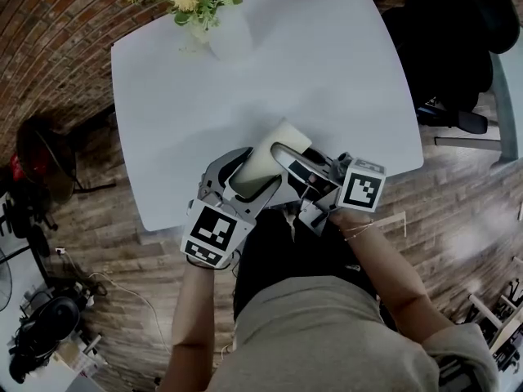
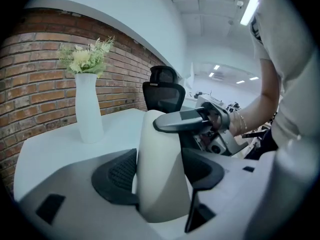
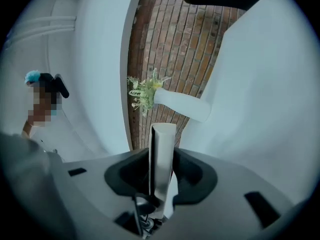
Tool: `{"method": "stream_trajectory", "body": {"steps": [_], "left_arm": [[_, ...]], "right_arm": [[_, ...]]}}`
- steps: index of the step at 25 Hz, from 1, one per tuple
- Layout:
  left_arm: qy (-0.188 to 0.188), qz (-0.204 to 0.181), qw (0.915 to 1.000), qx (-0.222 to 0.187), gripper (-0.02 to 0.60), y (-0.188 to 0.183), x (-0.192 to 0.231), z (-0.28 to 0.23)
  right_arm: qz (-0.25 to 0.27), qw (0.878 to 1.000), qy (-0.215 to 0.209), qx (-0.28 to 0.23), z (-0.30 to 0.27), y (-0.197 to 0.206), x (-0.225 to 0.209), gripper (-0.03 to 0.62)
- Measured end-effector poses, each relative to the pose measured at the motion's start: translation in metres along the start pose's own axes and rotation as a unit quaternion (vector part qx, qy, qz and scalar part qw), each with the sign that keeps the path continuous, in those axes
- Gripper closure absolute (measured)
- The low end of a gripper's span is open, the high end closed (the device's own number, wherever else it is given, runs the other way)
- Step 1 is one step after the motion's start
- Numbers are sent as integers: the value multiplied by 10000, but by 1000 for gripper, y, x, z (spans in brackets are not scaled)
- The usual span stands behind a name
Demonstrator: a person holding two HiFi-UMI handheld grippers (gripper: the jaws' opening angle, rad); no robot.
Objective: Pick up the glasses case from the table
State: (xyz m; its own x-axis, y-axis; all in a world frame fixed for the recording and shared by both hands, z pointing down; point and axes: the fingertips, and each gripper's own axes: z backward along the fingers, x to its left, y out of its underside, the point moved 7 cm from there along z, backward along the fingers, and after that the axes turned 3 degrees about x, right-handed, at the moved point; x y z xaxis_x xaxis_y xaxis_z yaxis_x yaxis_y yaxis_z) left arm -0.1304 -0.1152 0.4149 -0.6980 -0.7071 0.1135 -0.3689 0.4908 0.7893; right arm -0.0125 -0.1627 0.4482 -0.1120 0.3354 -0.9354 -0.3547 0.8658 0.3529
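Note:
The cream glasses case (image 1: pixel 263 166) is lifted off the white table (image 1: pixel 327 72), near its front edge. My left gripper (image 1: pixel 243 184) is shut on it: in the left gripper view the case (image 2: pixel 160 159) stands upright between both dark pads of that gripper (image 2: pixel 161 186). My right gripper (image 1: pixel 288 157) comes in from the right, one grey finger (image 2: pixel 182 120) lying across the case's upper end. In the right gripper view a thin pale edge of the case (image 3: pixel 162 151) sits squeezed between the jaws of my right gripper (image 3: pixel 161 178).
A white vase with pale flowers (image 1: pixel 221 19) stands at the table's far edge, also visible as the vase (image 2: pixel 88 109) and the vase (image 3: pixel 182 105). A black office chair (image 1: pixel 458 39) is at the right of the table. Brick wall and wooden floor surround it.

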Motion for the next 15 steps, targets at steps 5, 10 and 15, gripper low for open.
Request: {"method": "stream_trajectory", "body": {"steps": [5,10,15], "left_arm": [[-163,-161,9997,-87,302,-14,-4,4],[-369,-217,9988,-238,302,-30,0,5],[-498,-138,9970,-569,302,-50,5,21]], "right_arm": [[511,9987,58,28,2,-12,21,453],[1099,9933,349,-83,1,-29,38,453],[1645,9846,542,-246,1,-50,57,453]]}}
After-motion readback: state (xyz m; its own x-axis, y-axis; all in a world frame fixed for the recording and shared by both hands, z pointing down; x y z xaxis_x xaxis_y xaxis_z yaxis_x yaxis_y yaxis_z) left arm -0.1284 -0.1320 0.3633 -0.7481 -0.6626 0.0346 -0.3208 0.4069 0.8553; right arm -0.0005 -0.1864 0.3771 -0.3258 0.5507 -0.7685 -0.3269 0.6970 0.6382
